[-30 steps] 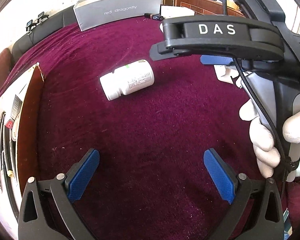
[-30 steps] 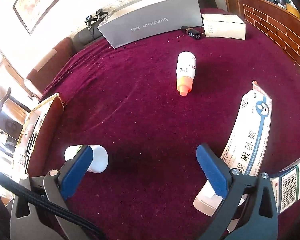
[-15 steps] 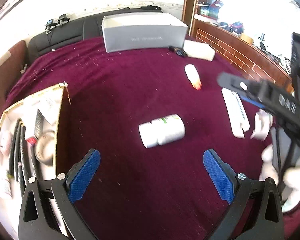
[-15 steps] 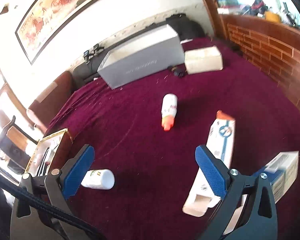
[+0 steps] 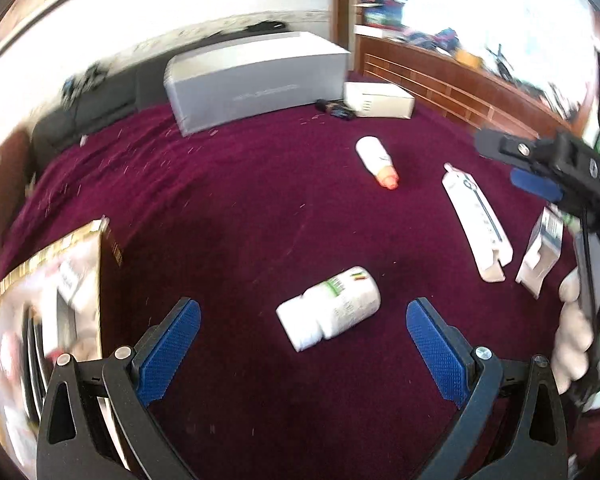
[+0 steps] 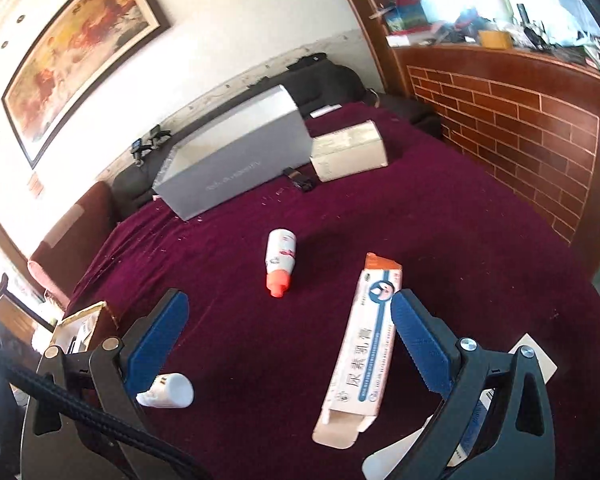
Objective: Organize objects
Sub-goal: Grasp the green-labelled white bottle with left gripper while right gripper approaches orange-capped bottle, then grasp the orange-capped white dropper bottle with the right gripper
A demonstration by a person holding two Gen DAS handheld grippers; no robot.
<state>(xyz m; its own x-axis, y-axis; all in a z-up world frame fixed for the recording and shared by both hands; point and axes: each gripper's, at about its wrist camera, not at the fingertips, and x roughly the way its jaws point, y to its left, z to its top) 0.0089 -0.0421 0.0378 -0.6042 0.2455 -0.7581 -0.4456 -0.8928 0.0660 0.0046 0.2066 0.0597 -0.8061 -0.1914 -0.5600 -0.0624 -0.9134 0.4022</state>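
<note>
Left claw [image 5: 300,352] reads wide, blue pads spread, nothing between them. I see the white pill bottle [image 5: 329,313] lying on its side on the maroon cloth [image 5: 240,208], just above the gap between the pads, lower centre of the left wrist frame, touching neither pad.

Right claw [image 6: 288,344] also wide and empty. In its frame the long ointment carton [image 6: 364,356] lies flat at lower centre right, open flap end toward the camera, just left of the right pad. The orange-capped bottle [image 6: 280,260] lies on its side at frame centre, cap pointing down the frame, apart from the carton.

The pill bottle shows again at lower left of the right wrist frame, partly hidden behind the left pad.

Left wrist frame, right edge: the right claw's black body and a white-gloved hand [image 5: 576,340] on its handle. Near them a smaller box [image 5: 540,256] lies just beside the ointment carton.

Lower left of the left wrist frame: a gold-edged open box [image 5: 100,264] with items inside, too blurred to identify.

Upper frame, both views: a large grey box [image 6: 236,164], a small white box [image 6: 350,150] just beside it, and a small dark item [image 6: 298,179] between them on the cloth.
</note>
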